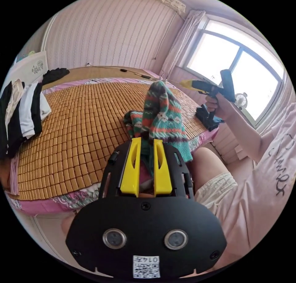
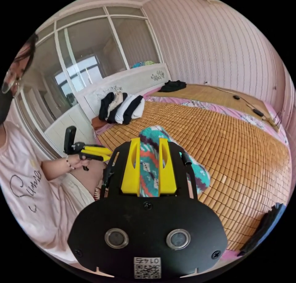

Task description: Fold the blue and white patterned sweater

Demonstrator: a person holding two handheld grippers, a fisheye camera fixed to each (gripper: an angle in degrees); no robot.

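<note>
Bamboo mat (image 1: 77, 126) under bunched sweater (image 1: 163, 116)

The sweater (image 1: 163, 116) is teal with orange, white and purple patterned bands; each tool (image 2: 149, 147) has yellow jaws.

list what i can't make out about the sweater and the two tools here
- Left gripper view: the sweater's lower hem is hidden behind the left tool, so whether both jaws press on it is unclear.
- Right gripper view: the right tool covers the sweater's middle; its grip is unclear.
- Both views: the sweater is bunched, so sleeves and neckline cannot be told apart.
</note>
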